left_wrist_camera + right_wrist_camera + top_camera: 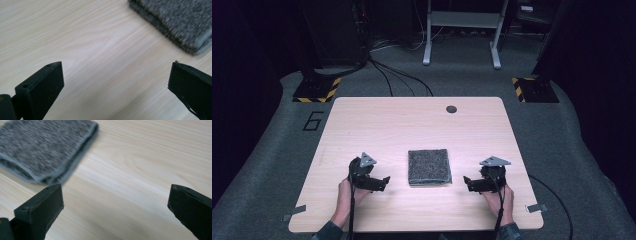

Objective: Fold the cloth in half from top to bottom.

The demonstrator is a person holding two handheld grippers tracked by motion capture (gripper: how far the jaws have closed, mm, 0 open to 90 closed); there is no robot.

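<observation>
Folded grey cloth (429,167), lying flat near the middle of the wooden table (412,120), between the two grippers and touched by neither. Left gripper (381,182) resting low on the near left part of the tabletop, jaws spread wide with bare wood between them, pointed toward the cloth's left edge; from its own camera, cloth (180,22) up at the right, just beyond the right-hand jaw, apart from it. Right gripper (469,183) mirrored on the other side, jaws likewise spread and holding nothing, aimed at the cloth's right edge; from its own camera, cloth (45,147) at upper left, its stacked layers and lighter hem facing the jaws, near the left-hand jaw but not between them.

Judged from this: barely begun. Cloth sitting as a neat square stack, several layers thick, squarely aligned with the table edge. No grasp made, no corner lifted. Left to do: closing in on the edges, pinching, and whatever handling of the fabric follows.

Farther out: a dark round grommet (451,109) near the table's far edge, a painted "6" (313,121) on the grey floor at the left, yellow-and-black hazard striping (332,90) on a stand base. No brand or label readable on the cloth.
</observation>
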